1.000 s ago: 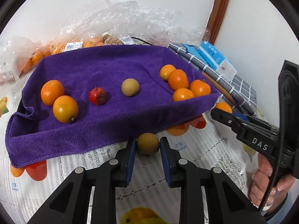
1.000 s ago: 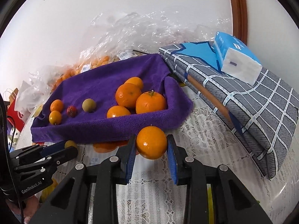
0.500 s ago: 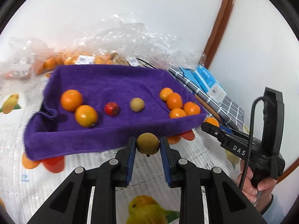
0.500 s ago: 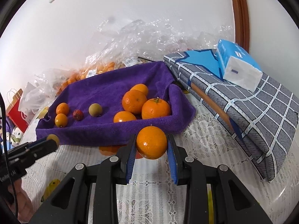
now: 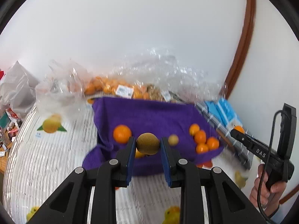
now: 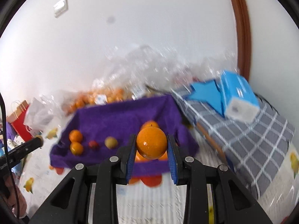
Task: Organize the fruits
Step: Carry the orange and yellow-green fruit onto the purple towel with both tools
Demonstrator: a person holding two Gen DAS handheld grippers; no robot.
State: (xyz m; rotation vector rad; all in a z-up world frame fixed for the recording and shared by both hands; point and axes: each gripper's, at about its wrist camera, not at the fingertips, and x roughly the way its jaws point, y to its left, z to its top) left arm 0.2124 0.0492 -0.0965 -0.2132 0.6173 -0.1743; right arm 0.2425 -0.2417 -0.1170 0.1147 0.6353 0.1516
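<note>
Sitting pinched inside each gripper: brown fruit left, orange right.

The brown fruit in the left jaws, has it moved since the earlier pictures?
Yes. The brown fruit has risen: earlier it was below the purple towel, now it overlaps it.

The left gripper is clamped on a brown-green round fruit, its blue pads pressing both sides. Beyond the jaws lies a purple towel over a tray. On it, just left of the jaws, sits one orange; just right, a small pale fruit; farther right, a cluster of oranges. Behind the towel are clear plastic bags of oranges. Far right of the jaws, a hand holds the right gripper, a tangerine at its tip.
</note>
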